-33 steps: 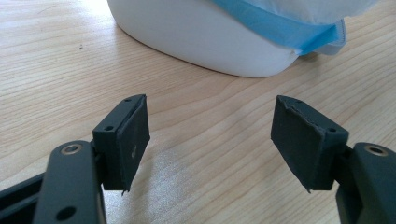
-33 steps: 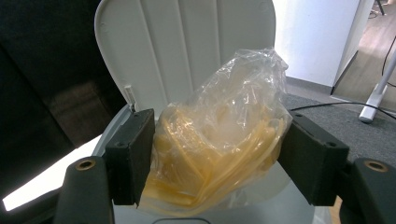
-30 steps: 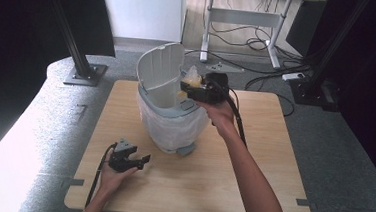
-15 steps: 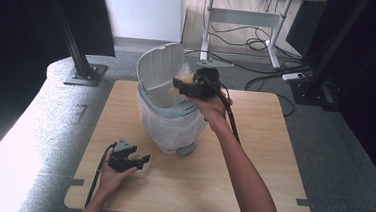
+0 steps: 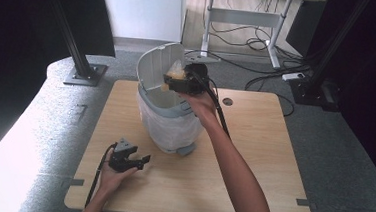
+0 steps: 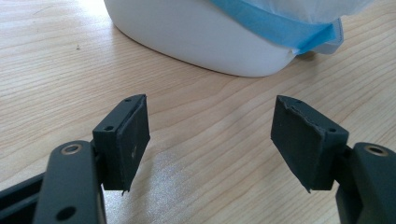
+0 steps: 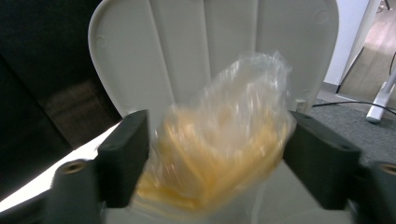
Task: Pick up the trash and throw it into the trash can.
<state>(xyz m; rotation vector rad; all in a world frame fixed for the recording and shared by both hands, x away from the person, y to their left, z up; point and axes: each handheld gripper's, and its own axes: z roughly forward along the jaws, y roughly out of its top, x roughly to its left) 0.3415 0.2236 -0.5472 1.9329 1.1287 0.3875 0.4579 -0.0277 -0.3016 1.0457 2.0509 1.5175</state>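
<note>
A white bin (image 5: 167, 122) lined with a white bag stands mid-table, its lid (image 5: 153, 66) raised upright. My right gripper (image 5: 169, 80) hovers over the bin's mouth, in front of the lid (image 7: 140, 60). A clear plastic bag with yellow contents (image 7: 224, 149) sits blurred between its jaws, which stand wide apart; the same bag (image 5: 176, 71) shows at the gripper's tip in the high view. My left gripper (image 5: 139, 161) rests low on the table near the front left, open and empty (image 6: 210, 140), facing the bin's base (image 6: 196, 37).
The wooden table (image 5: 252, 155) has bare surface to the right of the bin and along the front. The liner's blue edge (image 6: 280, 28) hangs down the bin's side. A desk and cables (image 5: 250, 40) lie on the floor beyond.
My right gripper has carried the yellow bag leftward, from the bin's right side to over its mouth by the lid. The left gripper has stayed put.
</note>
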